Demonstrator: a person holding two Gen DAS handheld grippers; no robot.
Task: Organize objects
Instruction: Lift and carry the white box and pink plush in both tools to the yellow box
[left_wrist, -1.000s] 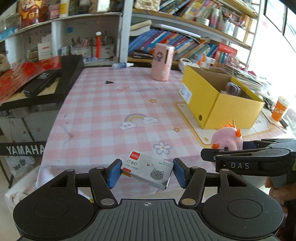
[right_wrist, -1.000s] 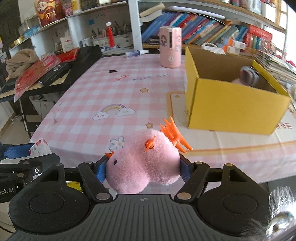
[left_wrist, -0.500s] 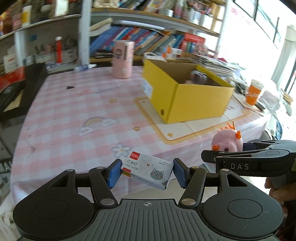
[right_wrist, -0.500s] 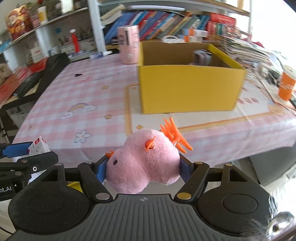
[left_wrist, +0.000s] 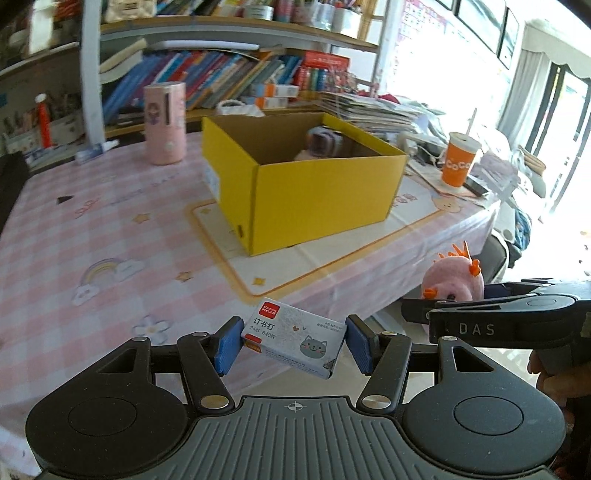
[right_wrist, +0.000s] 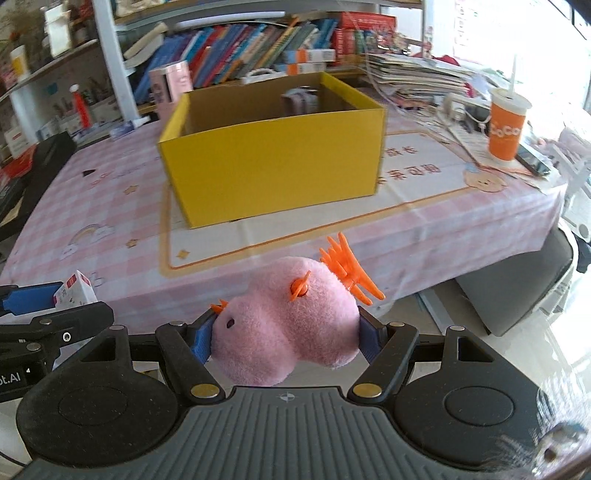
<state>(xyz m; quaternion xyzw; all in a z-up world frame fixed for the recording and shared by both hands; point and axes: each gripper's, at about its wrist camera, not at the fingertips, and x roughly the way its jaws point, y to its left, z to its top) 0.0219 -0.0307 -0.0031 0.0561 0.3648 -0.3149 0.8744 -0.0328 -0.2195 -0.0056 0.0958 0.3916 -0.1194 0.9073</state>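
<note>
A: What was each gripper carrying?

B: The left gripper (left_wrist: 292, 343) had its blue pads pressed on the two ends of one staple box (left_wrist: 293, 341), tilted, with its lower right corner hanging below the pads. The right gripper (right_wrist: 284, 338) was closed on one pink plush toy (right_wrist: 286, 326) with orange spikes. Both were held in the air off the near edge of the table (left_wrist: 110, 229), not yet over it.

A: And the target?

B: I judged it to be the one yellow cardboard box (left_wrist: 306, 184), open-topped, standing on a cream mat (left_wrist: 280, 266) toward the table's right half. At least one purplish item already lay inside against the far wall; I couldn't tell what it was.

A: What could have gone wrong?

B: The staple box was pinched only at its short ends and sat skewed, so a jolt might have let it swivel or slip out before it cleared the rim. The plush is soft; it could have squeezed out of the pads, or its spikes could have caught the box wall. With the grippers side by side, they might have bumped over the opening.

A: Anything nearby at risk?

B: One orange paper cup (left_wrist: 460, 160) near the right edge, and one pink cylinder (left_wrist: 165, 123) behind the box's left side. Both stood well apart from the carry path.
</note>
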